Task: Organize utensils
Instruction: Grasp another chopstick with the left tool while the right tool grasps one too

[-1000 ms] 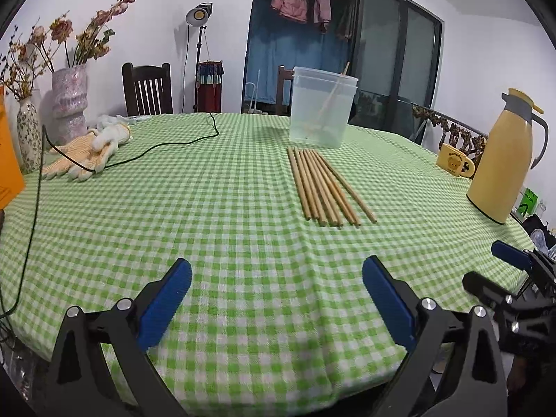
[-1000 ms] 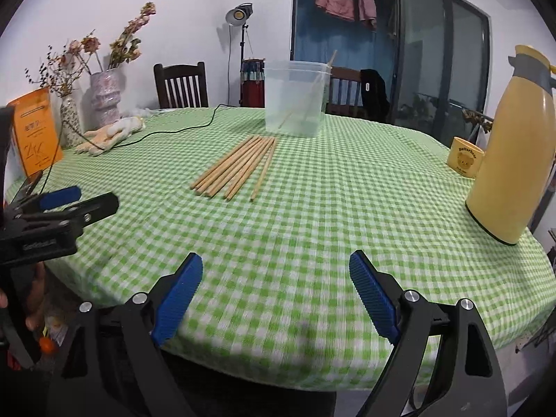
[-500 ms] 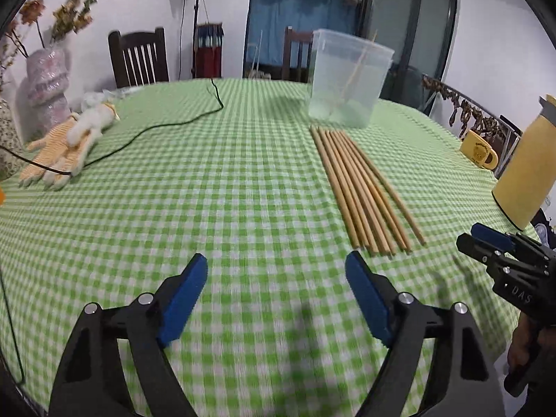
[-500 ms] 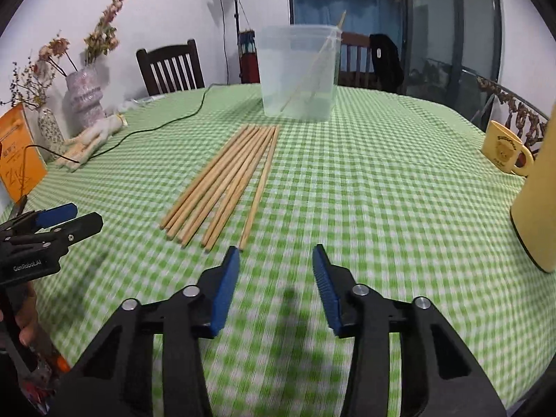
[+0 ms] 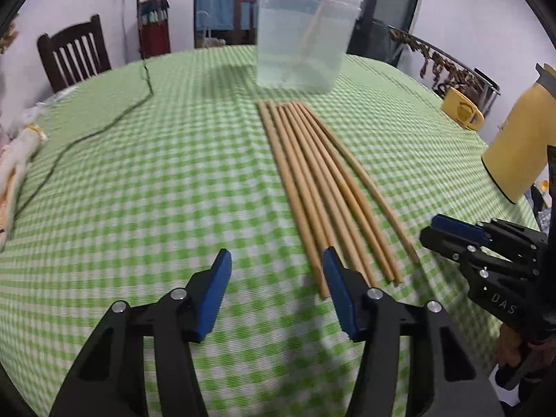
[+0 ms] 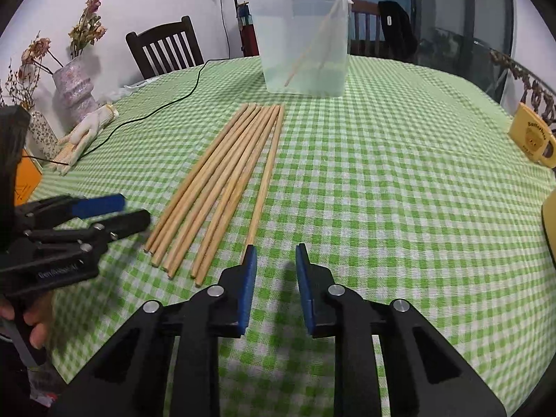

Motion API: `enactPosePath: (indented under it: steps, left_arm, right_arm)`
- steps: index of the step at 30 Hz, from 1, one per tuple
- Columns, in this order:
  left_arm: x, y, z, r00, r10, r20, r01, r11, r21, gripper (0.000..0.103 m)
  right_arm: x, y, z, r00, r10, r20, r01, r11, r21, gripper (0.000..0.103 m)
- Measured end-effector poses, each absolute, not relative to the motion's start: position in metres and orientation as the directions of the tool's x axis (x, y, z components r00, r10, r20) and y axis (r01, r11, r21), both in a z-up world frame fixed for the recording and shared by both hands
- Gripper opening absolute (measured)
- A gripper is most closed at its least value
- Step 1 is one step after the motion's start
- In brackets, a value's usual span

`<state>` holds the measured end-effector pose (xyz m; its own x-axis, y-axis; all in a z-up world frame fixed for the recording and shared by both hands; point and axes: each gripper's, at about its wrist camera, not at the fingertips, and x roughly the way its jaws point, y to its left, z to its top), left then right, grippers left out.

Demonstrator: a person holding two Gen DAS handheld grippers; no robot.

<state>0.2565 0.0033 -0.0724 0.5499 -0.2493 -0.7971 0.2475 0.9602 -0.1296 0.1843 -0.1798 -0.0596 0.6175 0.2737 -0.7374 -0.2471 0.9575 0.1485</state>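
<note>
My left hand-held gripper point(image 5: 276, 264) and right hand-held gripper point(image 6: 274, 260) both empty, jaws just been closing, part-open. Bare wooden chopsticks point(image 6: 222, 187) flat on green-checked tabletop point(image 6: 382, 191) just ahead, aligned toward clear plastic tub point(image 6: 305, 38) beyond, presumably their destination.

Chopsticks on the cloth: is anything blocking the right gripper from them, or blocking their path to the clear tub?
Nothing visible. Only bare checked cloth separates the right gripper from the chopsticks, and them from the clear tub.
</note>
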Motion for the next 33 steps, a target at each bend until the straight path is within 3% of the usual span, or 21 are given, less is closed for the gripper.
enactPosePath:
  steps: [14, 15, 17, 18, 33]
  left_arm:
    - [0.256, -0.022, -0.079, 0.563, -0.153, -0.812, 0.278, 0.960, 0.012, 0.046]
    - [0.258, -0.022, -0.079, 0.568, -0.135, -0.812, 0.256, 0.966, 0.018, 0.042]
    - [0.260, -0.021, -0.077, 0.576, -0.112, -0.810, 0.233, 0.972, 0.032, 0.007]
    - [0.260, -0.020, -0.077, 0.580, -0.095, -0.809, 0.229, 0.972, 0.051, 0.003]
    - [0.242, 0.001, -0.077, 0.597, -0.066, -0.799, 0.180, 0.982, 0.053, 0.003]
  right_arm:
    - [0.179, -0.168, -0.070, 0.603, 0.295, -0.741, -0.312, 0.942, 0.121, 0.019]
    - [0.178, -0.169, -0.070, 0.609, 0.285, -0.740, -0.305, 0.946, 0.114, 0.017]
    - [0.176, -0.174, -0.071, 0.613, 0.283, -0.738, -0.290, 0.949, 0.124, 0.007]
    - [0.176, -0.177, -0.071, 0.615, 0.282, -0.737, -0.283, 0.951, 0.127, 0.005]
    - [0.163, -0.193, -0.071, 0.640, 0.241, -0.730, -0.256, 0.962, 0.093, 0.005]
